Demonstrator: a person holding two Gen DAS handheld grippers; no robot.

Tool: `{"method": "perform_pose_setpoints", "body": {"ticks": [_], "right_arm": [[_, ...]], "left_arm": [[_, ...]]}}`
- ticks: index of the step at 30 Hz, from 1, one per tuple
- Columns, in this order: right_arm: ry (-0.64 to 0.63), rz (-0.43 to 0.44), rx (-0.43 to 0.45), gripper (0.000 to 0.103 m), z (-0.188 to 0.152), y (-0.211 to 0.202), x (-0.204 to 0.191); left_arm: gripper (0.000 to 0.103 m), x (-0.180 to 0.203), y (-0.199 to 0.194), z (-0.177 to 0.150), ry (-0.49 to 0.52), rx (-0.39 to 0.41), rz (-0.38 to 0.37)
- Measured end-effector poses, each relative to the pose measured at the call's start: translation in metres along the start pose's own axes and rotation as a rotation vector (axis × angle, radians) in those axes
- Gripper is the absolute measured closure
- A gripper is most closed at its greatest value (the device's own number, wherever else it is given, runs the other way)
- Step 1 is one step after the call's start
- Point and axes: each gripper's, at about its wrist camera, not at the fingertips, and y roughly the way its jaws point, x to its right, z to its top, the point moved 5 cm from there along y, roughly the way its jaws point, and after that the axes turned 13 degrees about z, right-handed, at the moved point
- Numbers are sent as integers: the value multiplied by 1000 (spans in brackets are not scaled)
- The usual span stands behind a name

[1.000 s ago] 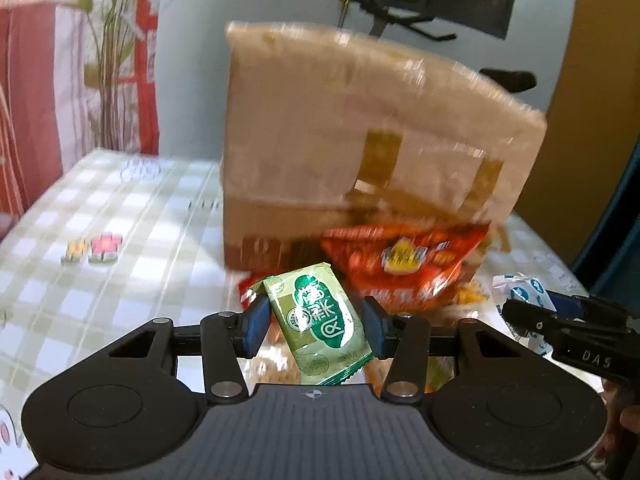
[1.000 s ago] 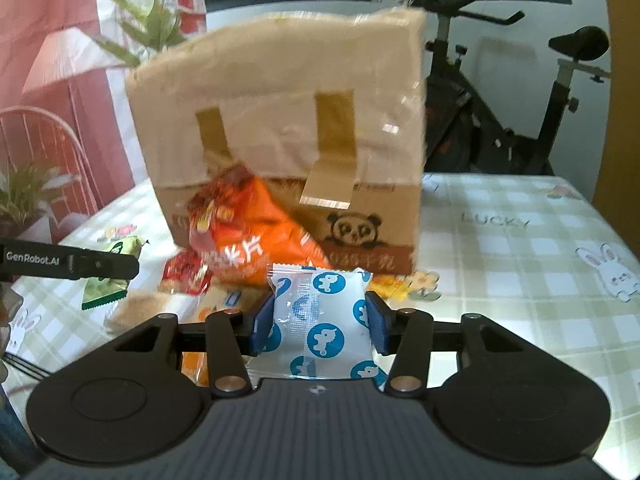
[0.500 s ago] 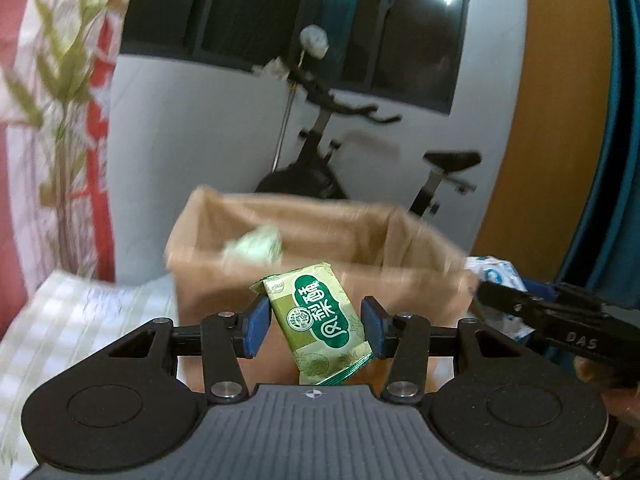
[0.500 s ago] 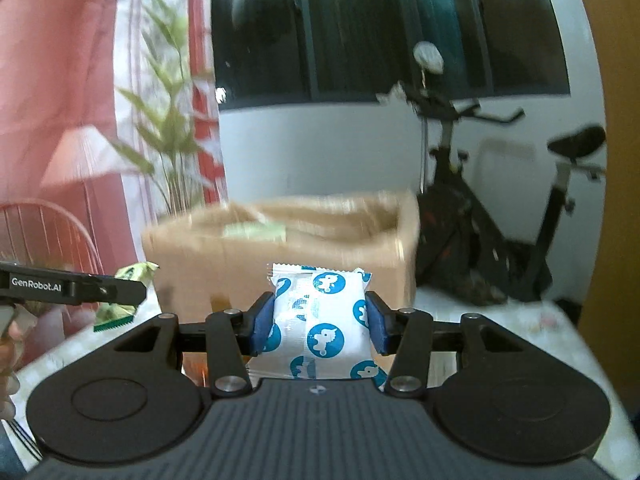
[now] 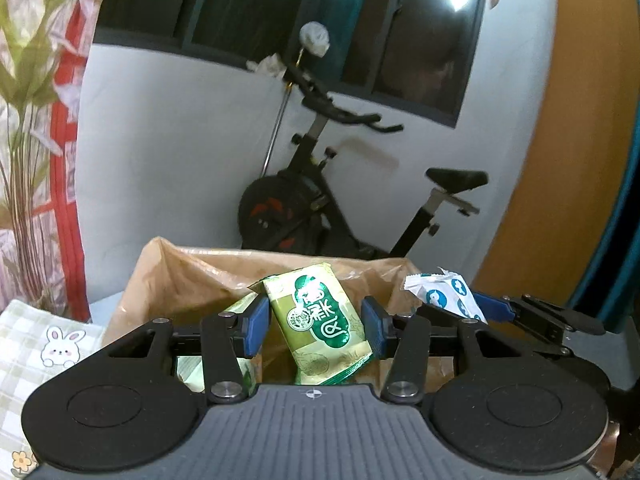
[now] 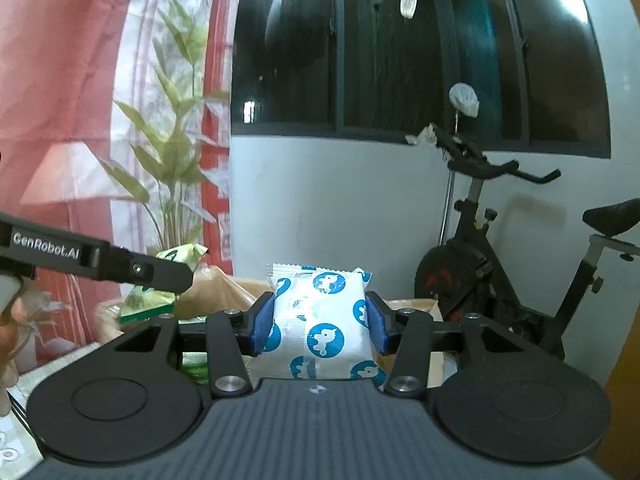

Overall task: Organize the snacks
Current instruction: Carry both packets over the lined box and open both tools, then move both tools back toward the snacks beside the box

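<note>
Left wrist view: the left gripper (image 5: pixel 314 330) pinches a green packet (image 5: pixel 322 326), tilted, over the open box (image 5: pixel 176 276). At 3 o'clock, the right gripper (image 6: pixel 320 324) clamps a white packet (image 6: pixel 320 320) with blue dots, above the same box. A bike (image 5: pixel 320 208) stands at 12 o'clock.

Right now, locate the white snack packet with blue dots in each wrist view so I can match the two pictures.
Left wrist: white packet with blue dots sits at right of centre, clamped in the right gripper.
Right wrist: same packet at bottom centre, between that gripper's blue pads.
Shared landmark: the exercise bike against the white wall.
</note>
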Motion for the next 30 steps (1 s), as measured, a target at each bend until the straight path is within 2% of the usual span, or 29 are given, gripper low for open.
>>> {"method": "perform_pose_setpoints", "body": {"ticks": [7,11,15,22,24,30], "right_arm": [[29,-13,-102,53,-24,30,19],[46,-30,-141,51,-34,31,23],[72,-39,-135,39,-34,24,26],[74,-12,-121,38,-26,5,15],[88,-1,-108,32,-24,-2,10],[123,24,-67,31,-23,-26,-5]], "left_arm": [[51,-4,25,-13,33,-45,8],[44,-12,23,-12,42,-54,33],[43,-18,15,-10,41,-48,51],[38,-24,-18,-7,67,-17,64],[38,-29,-30,-7,71,-9,66],[38,-52,-69,-15,59,16,77]]}}
